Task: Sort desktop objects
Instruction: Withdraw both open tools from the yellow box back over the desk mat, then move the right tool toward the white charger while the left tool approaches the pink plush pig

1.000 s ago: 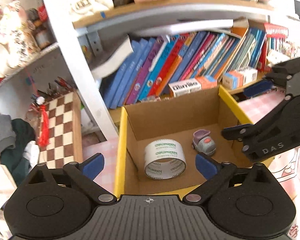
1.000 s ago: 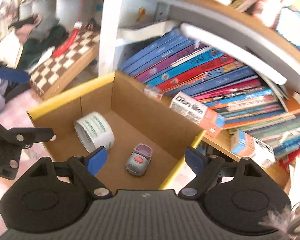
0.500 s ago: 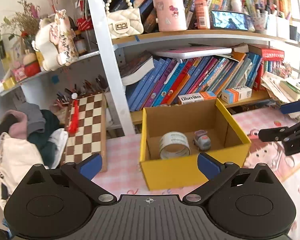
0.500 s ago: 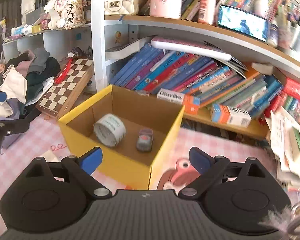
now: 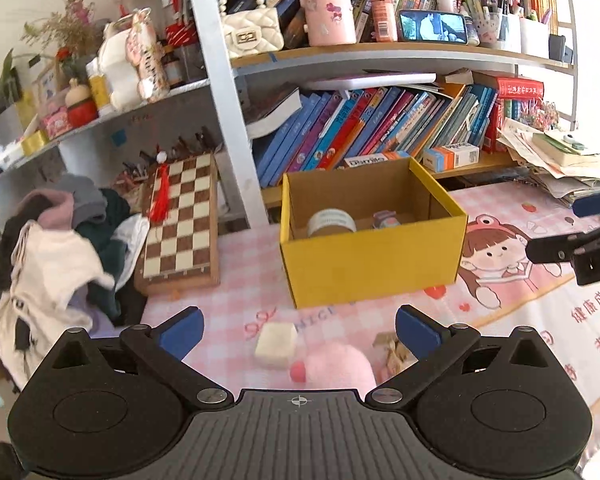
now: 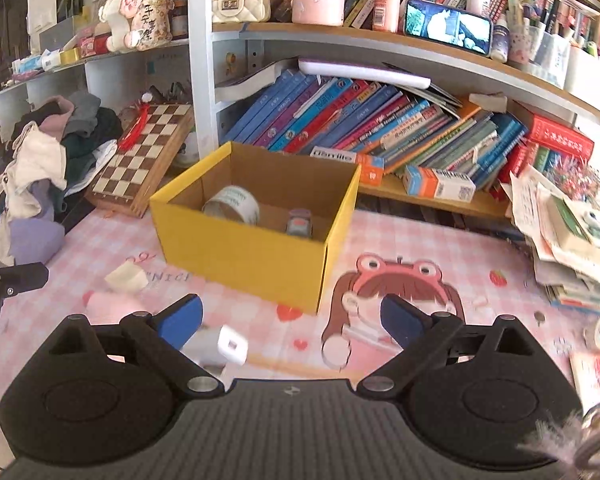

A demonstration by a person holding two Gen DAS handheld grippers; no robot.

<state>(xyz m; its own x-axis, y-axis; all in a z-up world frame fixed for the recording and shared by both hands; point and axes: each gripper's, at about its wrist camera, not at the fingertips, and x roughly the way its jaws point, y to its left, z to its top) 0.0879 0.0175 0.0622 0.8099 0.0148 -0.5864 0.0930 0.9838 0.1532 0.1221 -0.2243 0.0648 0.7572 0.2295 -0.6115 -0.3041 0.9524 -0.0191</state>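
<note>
A yellow cardboard box [image 5: 374, 258] [image 6: 240, 252] stands on the pink mat in front of the bookshelf. Inside it lie a roll of tape [image 5: 331, 222] [image 6: 232, 204] and a small purple-grey gadget [image 5: 386, 219] [image 6: 299, 222]. My left gripper [image 5: 298, 326] is open and empty, well back from the box, above a white eraser block [image 5: 275, 345] and a pink plush [image 5: 336, 364]. My right gripper [image 6: 290, 320] is open and empty; a white charger block [image 6: 220, 346] lies by its left finger.
A chessboard [image 5: 182, 224] leans left of the box beside a clothes pile [image 5: 56, 248]. Leaning books [image 6: 360, 124] fill the shelf behind. A stack of papers [image 6: 572, 240] lies at right. The pink cartoon mat [image 6: 384, 292] covers the table.
Both grippers have pulled back and up from over the box, so the box now looks small and far. The eraser, plush and charger have come into view.
</note>
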